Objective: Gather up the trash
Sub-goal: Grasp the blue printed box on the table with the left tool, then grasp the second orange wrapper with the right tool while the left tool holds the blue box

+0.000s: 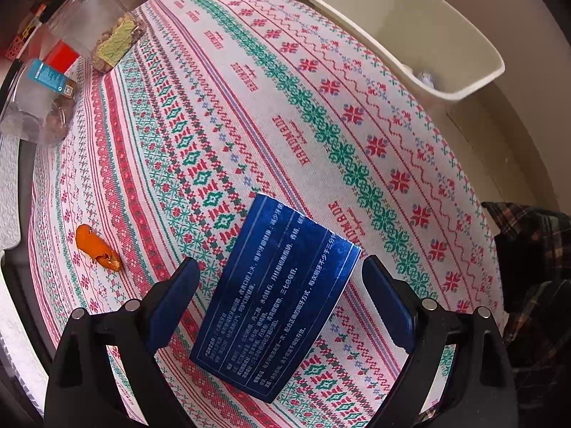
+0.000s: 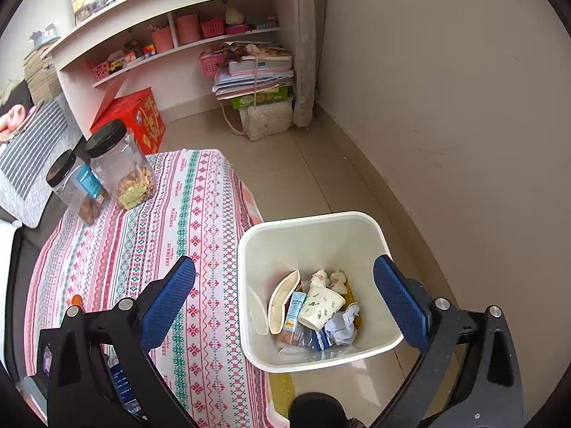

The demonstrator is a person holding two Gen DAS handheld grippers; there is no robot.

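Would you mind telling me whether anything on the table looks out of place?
Two things stand out on the tablecloth: a flattened blue box lying askew between the open left tongs, and an orange peel near the edge. Both look like trash.

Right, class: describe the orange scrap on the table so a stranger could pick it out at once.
Find the tablecloth with red and green patterns. Near its edge, left of the blue box, lies the orange peel. It is the only small, curled, orange thing there.

Box [image 1: 276,296] and peel [image 1: 97,248] on table [image 1: 249,114], bin [image 2: 314,292] beside.
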